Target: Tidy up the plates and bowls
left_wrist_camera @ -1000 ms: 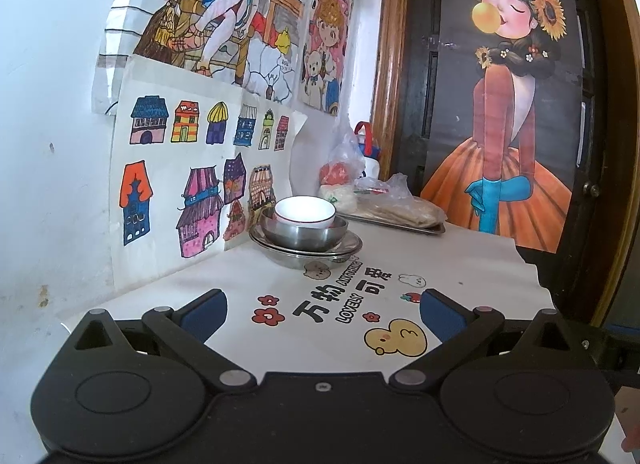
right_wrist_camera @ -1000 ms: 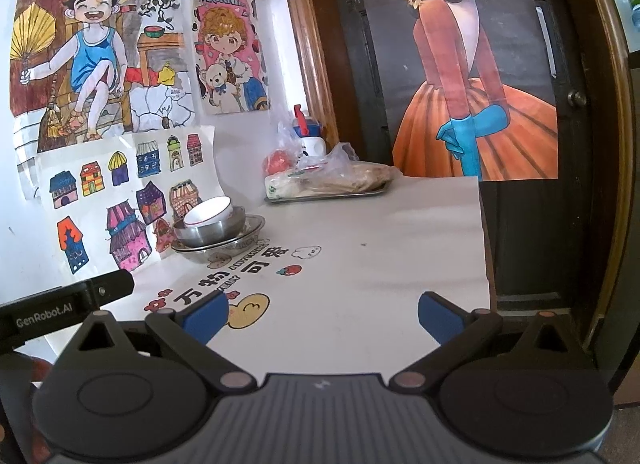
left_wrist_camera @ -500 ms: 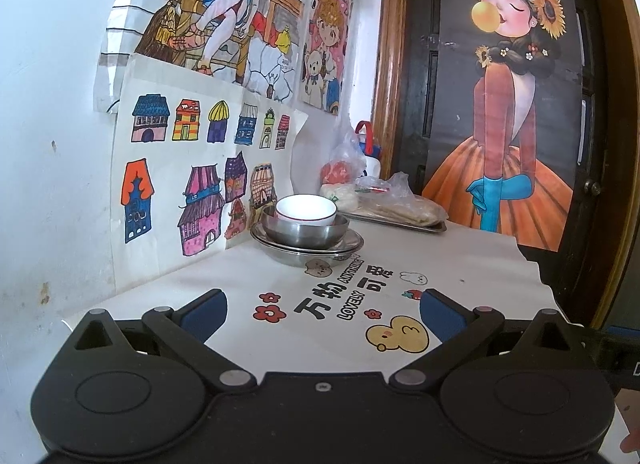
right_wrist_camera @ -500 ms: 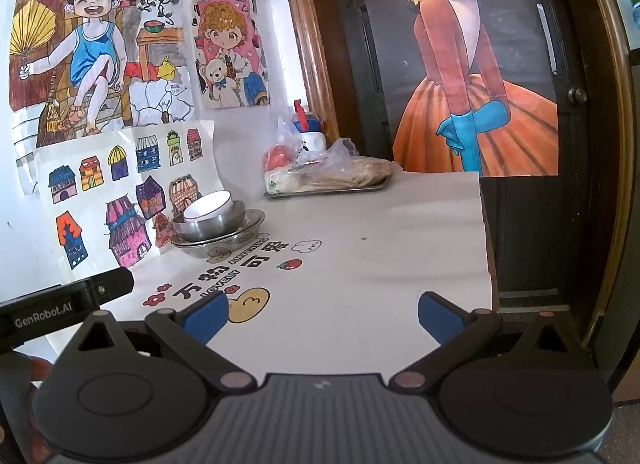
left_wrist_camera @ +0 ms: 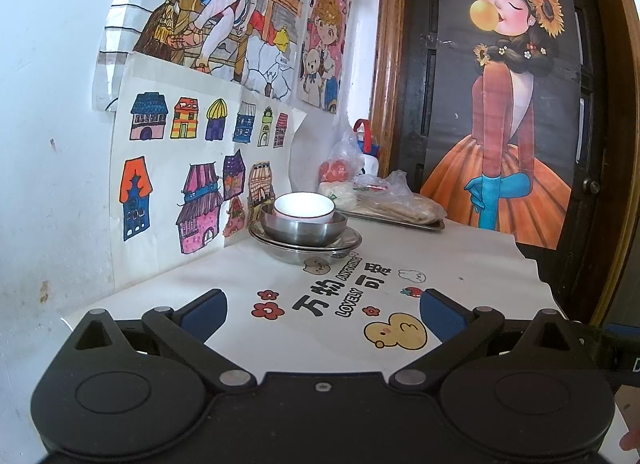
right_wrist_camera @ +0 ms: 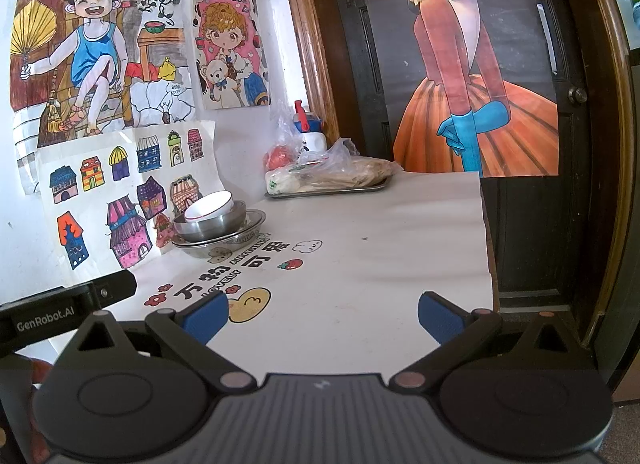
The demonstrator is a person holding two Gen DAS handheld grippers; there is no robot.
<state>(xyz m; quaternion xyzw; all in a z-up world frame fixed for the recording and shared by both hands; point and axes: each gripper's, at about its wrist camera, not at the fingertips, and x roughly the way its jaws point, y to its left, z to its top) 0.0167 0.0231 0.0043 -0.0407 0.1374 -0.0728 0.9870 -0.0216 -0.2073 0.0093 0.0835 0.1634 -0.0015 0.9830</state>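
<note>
House drawings (left_wrist_camera: 192,175): taped to wall, just left of dish stack, lower edge meeting tabletop.
Dish stack: far left of table (left_wrist_camera: 460,260), against wall corner; well ahead of both grippers.
Steel plate (left_wrist_camera: 348,242): bottom of stack, flat on white printed table cover.
Steel bowl (left_wrist_camera: 304,227): nested on steel plate, upright.
White bowl (left_wrist_camera: 304,207): topmost, seated inside steel bowl, red line near rim; tilted slightly in right wrist view (right_wrist_camera: 210,205).
Left gripper (left_wrist_camera: 322,310): low over near edge of table, short of stack, aimed at it; blue fingertips (left_wrist_camera: 204,310) spread wide, nothing between.
Printed lettering (left_wrist_camera: 340,288): on cover between stack and left gripper, flowers and yellow duck beside it.
Metal tray (left_wrist_camera: 400,219): right of stack and further back, carrying bagged food in clear plastic.
Bottle (right_wrist_camera: 308,131): behind tray, red-and-blue cap, by door frame.
Right gripper (right_wrist_camera: 322,312): right of stack, held back near table's front; fingers parted, empty.
Door poster (right_wrist_camera: 476,103): far right of stack, figure in orange dress.
</note>
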